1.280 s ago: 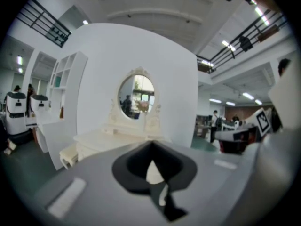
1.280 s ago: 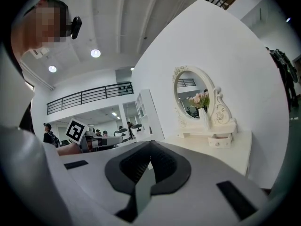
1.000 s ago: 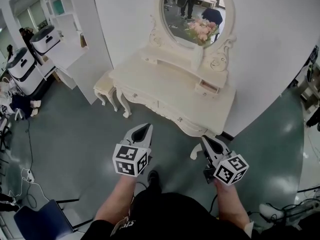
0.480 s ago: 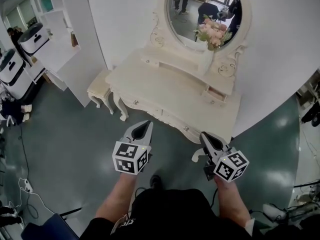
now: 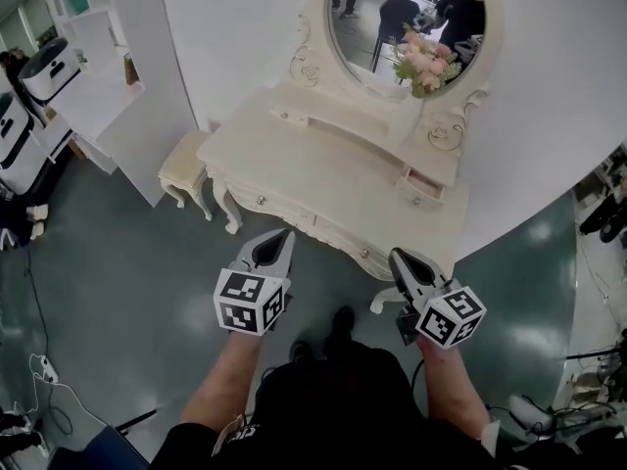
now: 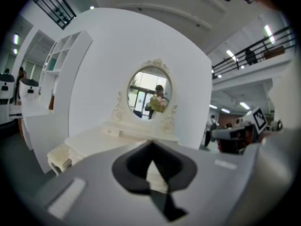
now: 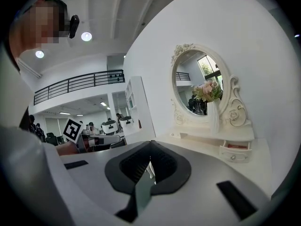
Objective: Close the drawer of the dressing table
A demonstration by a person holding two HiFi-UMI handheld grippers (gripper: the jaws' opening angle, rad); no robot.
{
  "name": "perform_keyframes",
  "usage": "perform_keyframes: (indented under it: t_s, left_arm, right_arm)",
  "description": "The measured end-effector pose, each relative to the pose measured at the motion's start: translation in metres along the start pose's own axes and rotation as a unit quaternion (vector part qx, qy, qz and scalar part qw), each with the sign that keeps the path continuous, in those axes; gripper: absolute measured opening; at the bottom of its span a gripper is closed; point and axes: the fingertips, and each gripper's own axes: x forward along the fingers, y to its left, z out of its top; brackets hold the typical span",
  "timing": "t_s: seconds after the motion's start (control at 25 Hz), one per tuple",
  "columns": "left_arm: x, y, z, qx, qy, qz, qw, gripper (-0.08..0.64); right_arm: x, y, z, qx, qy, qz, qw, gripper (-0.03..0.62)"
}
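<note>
Cream wooden drawer [image 5: 422, 187] below-right of oval mirror [image 5: 392, 18] still pulled out; left gripper [image 5: 285, 233] and right gripper [image 5: 396, 257], both closed and empty, now nearer: approach only.

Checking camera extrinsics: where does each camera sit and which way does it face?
Head view: on the person's head, facing steeply down at the cream dressing table and its oval mirror; shows both forearms, left gripper, right gripper.
Left gripper view: on the left gripper, along its shut jaws at table and mirror; right gripper at the right edge.
Right gripper view: on the right gripper, along its shut jaws toward the small open cream drawer; left gripper at left.
Shared: both gripper views show the mirror.
</note>
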Motion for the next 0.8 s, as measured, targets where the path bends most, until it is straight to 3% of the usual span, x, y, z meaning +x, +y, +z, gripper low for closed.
perform_keyframes:
  t_s: [0.36,0.8]
  left_arm:
    - [0.042,0.008,0.009,0.014,0.021,-0.002,0.9997,0.009]
    - [0.171,0.003,0.024,0.038,0.068,-0.01,0.9969,0.009]
  right_arm:
    - [0.027,-0.044,0.002,0.019,0.0,-0.006,1.0,-0.006]
    - [0.072,-0.162,0.007,0.07,0.001,-0.016,0.997,-0.006]
